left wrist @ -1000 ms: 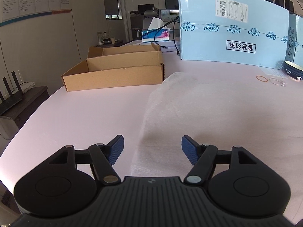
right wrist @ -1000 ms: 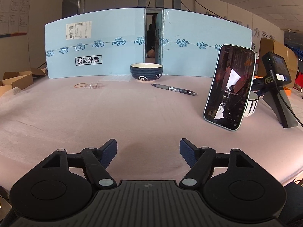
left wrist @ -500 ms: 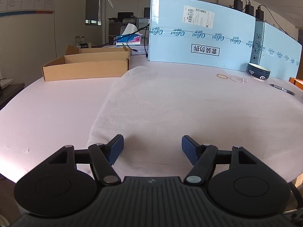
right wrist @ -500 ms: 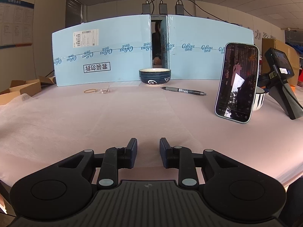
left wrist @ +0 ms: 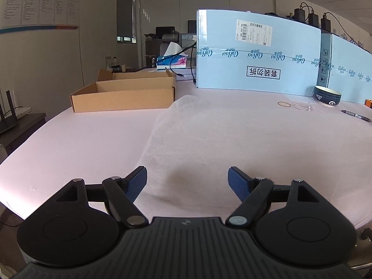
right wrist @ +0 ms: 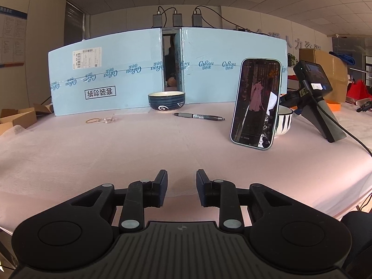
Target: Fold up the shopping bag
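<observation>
Two grippers are in our hands above a pink table, and neither has anything between its fingers. Our left gripper is spread wide, its blue pads far apart, poised over the near left corner of the shopping bag. That bag is a pale, whitish sheet lying flat on the tabletop, running from the near edge back toward a light blue carton wall; its far left corner is slightly rumpled close to an open cardboard box. Our right gripper is partly closed, with a narrow gap left between the fingers, and it sits low over the bag near the table's front edge; we cannot tell whether the fingertips touch the fabric. Beyond the bag, in front of the blue wall, stands a dark blue bowl, with a pen just beside it and a rubber band further left. To the right, a phone leans upright against a striped cup.
</observation>
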